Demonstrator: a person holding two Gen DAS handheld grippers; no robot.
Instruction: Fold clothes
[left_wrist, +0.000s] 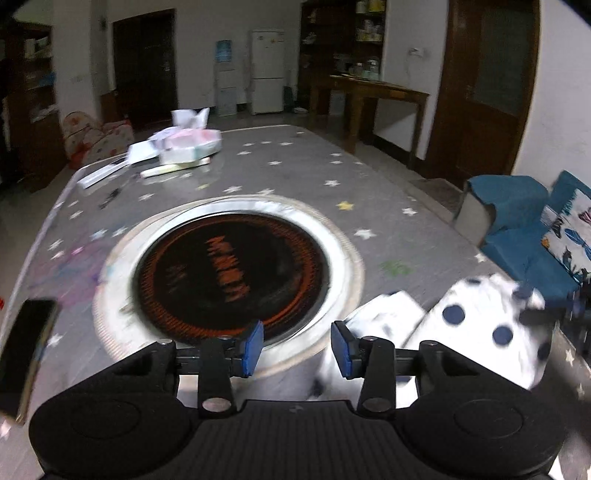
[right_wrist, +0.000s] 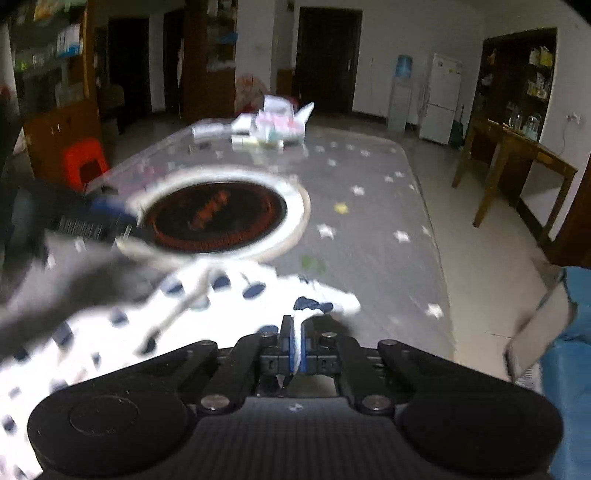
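A white garment with dark blue dots lies at the near right of the grey star-patterned table. My left gripper is open and empty, just left of the garment, above the rim of the round burner. In the right wrist view the garment spreads to the left and my right gripper is shut on a fold of its white cloth. The left gripper shows blurred at the left of that view.
A round black and orange burner with a white rim sits in the table's middle. A phone lies at the near left edge. Boxes and papers are piled at the far end. A blue sofa stands right of the table.
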